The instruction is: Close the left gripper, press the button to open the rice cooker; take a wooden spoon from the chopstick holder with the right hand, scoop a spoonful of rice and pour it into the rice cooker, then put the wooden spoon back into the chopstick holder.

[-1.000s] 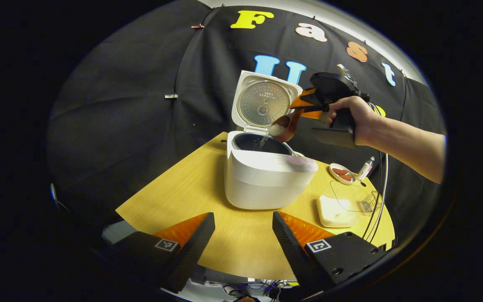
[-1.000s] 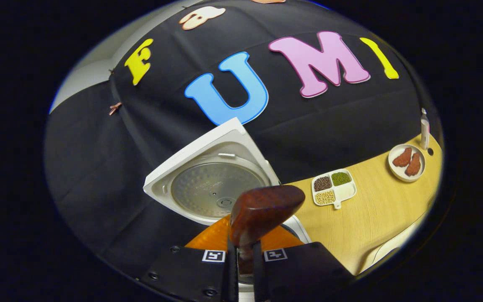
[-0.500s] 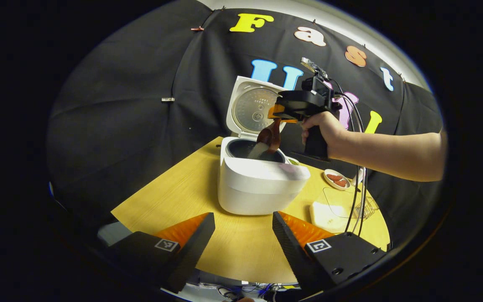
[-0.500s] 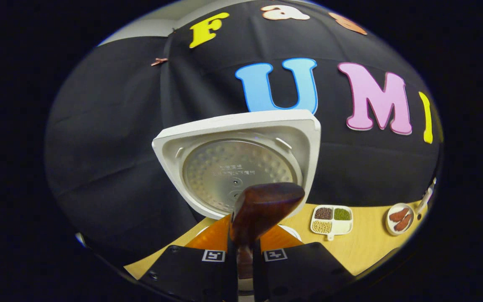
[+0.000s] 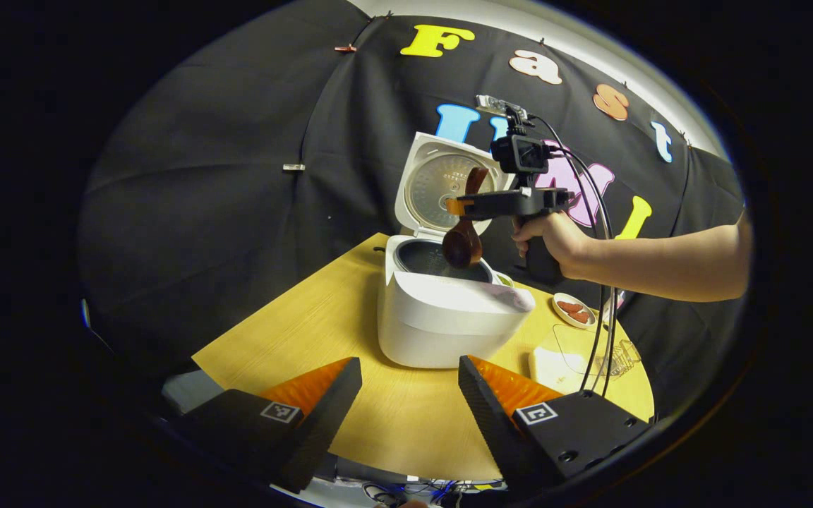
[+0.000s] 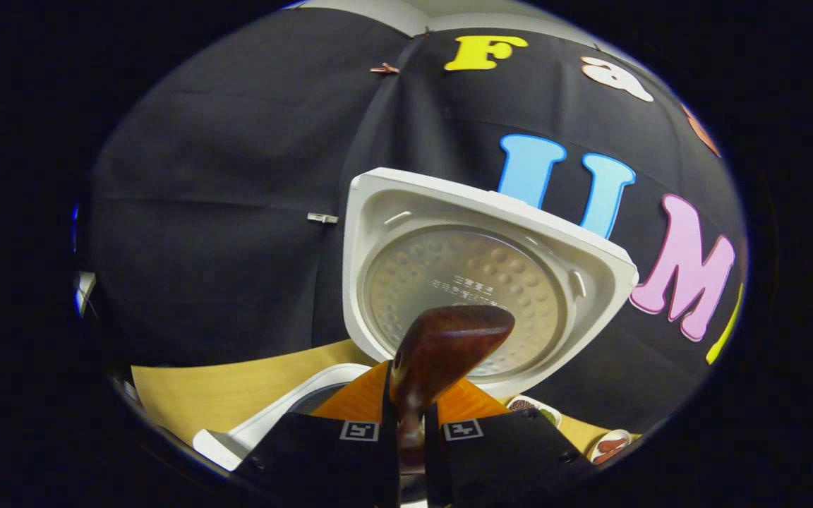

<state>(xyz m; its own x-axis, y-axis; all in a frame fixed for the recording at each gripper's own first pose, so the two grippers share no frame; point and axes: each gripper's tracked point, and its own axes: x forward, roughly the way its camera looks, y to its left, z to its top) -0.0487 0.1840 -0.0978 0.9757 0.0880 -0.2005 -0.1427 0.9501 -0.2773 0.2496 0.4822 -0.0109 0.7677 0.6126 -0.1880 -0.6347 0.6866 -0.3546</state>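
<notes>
The white rice cooker stands on the wooden table with its lid raised upright. A hand holds my right gripper level above the dark inner pot, shut on the handle of the dark wooden spoon. The spoon hangs nearly upright with its bowl downward over the pot's rim. In the right gripper view the spoon stands between the closed fingers of my right gripper, in front of the lid's metal inner plate. My left gripper is open and holds nothing, low at the table's near edge.
Right of the cooker lie a small dish with red pieces, a white tray and a wire holder. Black cables hang from the right gripper down past these. A divided dish peeks out beside the right gripper.
The right gripper has rolled and swung leftward over the pot. The spoon went from tilted, with rice falling out, to hanging bowl-down. The left gripper stayed open and almost still.
</notes>
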